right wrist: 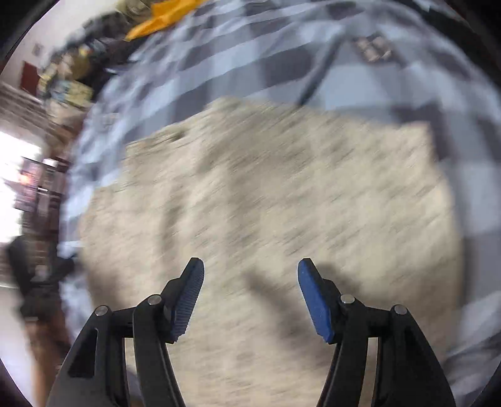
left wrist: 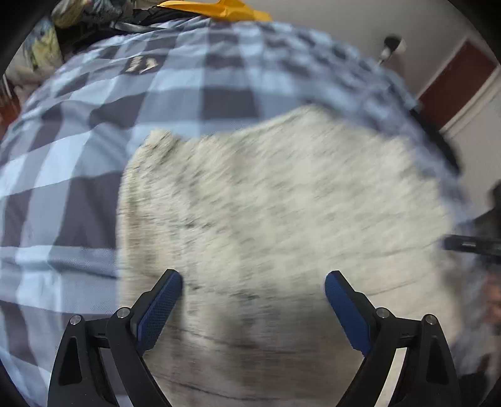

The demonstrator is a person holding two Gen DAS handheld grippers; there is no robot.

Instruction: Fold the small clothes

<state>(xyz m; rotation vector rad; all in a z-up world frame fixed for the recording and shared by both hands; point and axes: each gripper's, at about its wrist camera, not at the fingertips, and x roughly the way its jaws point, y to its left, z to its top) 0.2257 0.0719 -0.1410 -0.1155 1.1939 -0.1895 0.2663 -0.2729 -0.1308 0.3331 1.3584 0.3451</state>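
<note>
A cream garment (left wrist: pixel 275 213) flecked with grey lies spread flat on a bedcover (left wrist: pixel 94 131) checked in pale blue, white and dark grey. It fills the middle of both wrist views, and both pictures are smeared by motion blur, so its weave and seams cannot be made out. In the left wrist view its far left corner looks fuzzy and slightly raised, and its left edge runs straight down toward the camera.

The left gripper (left wrist: pixel 253 281) points steeply down at the near part of the garment. Its jaws stand wide apart with nothing between them, and the blue pads (left wrist: pixel 158 308) grip no cloth; whether the tips brush the fabric cannot be told.

The right gripper (right wrist: pixel 250 270) also points down over the garment (right wrist: pixel 266 200), its jaws parted less widely than the left pair, empty, with its own dark shadow on the cloth just beyond them.

Past the bedcover (right wrist: pixel 360 78) an orange cloth (left wrist: pixel 219 9) lies at the far edge beside a heap of dark and patterned items. A small printed logo (left wrist: pixel 142 65) shows on the cover.
</note>
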